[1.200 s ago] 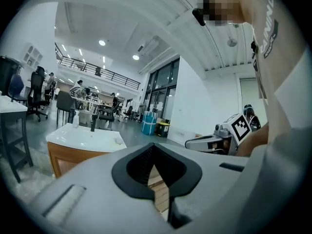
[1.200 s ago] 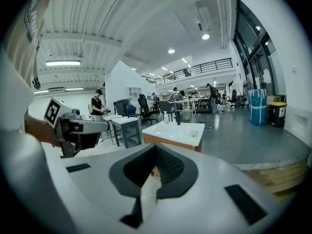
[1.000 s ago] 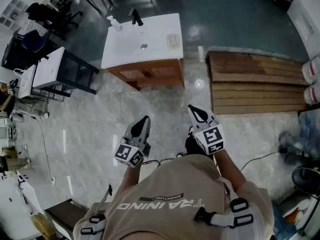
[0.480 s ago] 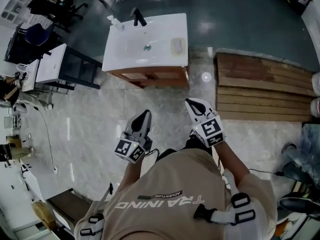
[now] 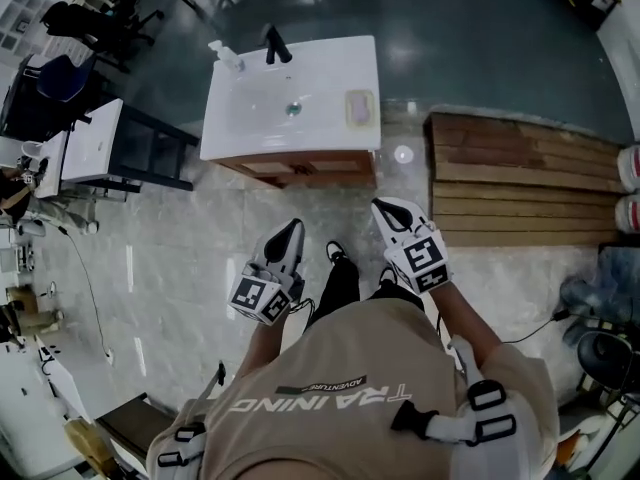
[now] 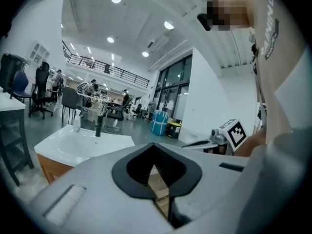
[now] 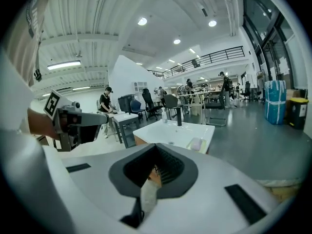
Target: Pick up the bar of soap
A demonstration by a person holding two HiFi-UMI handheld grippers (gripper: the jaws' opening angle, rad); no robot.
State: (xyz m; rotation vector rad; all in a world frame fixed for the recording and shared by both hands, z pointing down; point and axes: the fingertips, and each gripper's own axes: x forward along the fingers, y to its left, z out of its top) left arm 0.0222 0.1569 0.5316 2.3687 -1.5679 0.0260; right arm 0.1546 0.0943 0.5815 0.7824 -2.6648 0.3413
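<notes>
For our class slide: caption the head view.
Left gripper and right gripper pointed toward a white rectangular washbasin bearing a pale soap bar.

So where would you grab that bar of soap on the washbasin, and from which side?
Probably across its two long edges, coming down from above. The bar of soap lies flat in a dish at the right end of the washbasin, so only its top and edges are free. The right gripper, now shut, is on that side.
</notes>
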